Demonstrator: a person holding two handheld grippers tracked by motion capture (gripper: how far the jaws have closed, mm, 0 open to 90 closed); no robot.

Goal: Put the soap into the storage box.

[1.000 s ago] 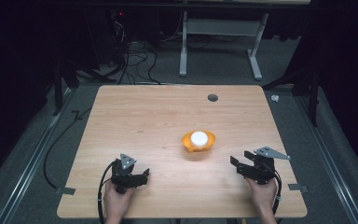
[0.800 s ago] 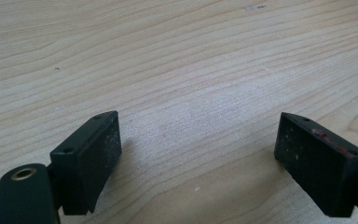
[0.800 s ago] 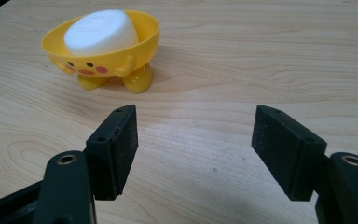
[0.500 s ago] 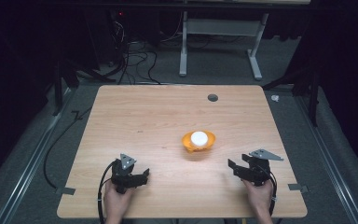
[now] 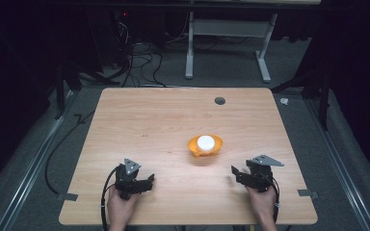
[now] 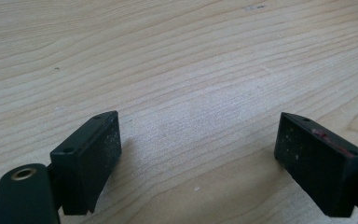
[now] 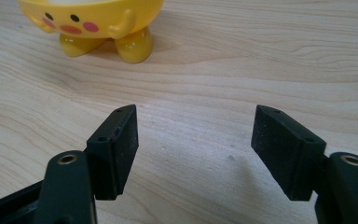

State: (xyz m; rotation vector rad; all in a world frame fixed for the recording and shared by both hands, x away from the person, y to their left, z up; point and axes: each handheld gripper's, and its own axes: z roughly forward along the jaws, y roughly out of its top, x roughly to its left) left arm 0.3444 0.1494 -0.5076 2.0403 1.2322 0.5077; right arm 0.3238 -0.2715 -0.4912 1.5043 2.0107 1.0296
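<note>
- The bowl [image 5: 205, 147], yellow with a chick face, stands on the table [image 5: 164, 115] right of centre in the high view, with a white round thing [image 5: 205, 142] inside it.
- The right gripper [image 5: 236, 174] sits at lower right, jaws apart and empty.
- The left gripper [image 5: 149, 180] sits at lower left, jaws wide with bare wood between them.
- In the right gripper view the bowl [image 7: 93, 23] is at upper left, beyond the left jaw and off the line of the gap [image 7: 193, 140].
- The right gripper looks nearer; the left one is well apart from the bowl.
- The bowl is round, with no long axis to match, so a reach likely needs a swing toward upper left.
</note>
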